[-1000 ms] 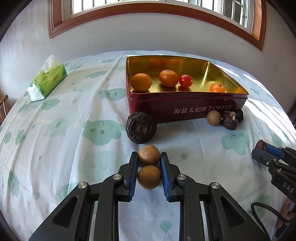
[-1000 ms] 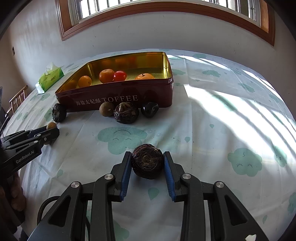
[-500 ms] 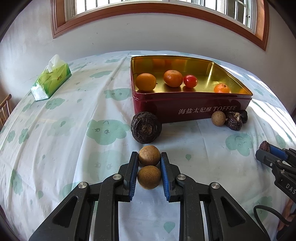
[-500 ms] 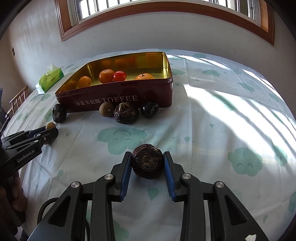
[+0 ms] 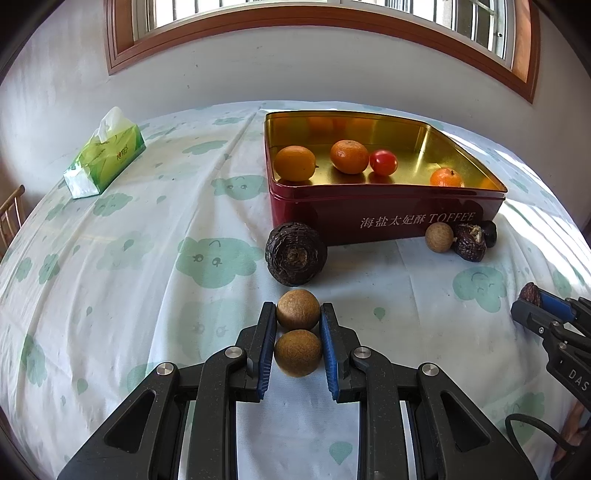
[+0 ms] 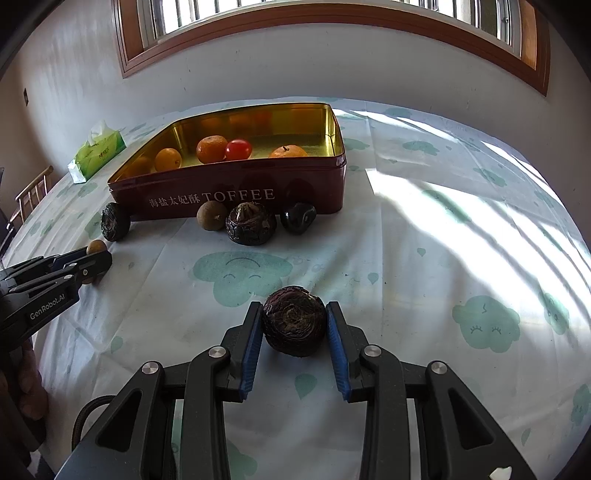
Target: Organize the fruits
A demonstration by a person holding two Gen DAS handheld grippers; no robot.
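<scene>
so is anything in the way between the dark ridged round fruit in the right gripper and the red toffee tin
Partly. The dark ridged round fruit, clamped in the right gripper, faces three fruits against the red toffee tin wall: a tan round fruit, a dark wrinkled fruit and a glossy black fruit. Above them, the open top looks clear.

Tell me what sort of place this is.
Probably a room in a home, likely a dining area: a table under a cloud-print tablecloth, a tissue pack, a toffee tin holding fruit, and a wood-framed window above.
</scene>
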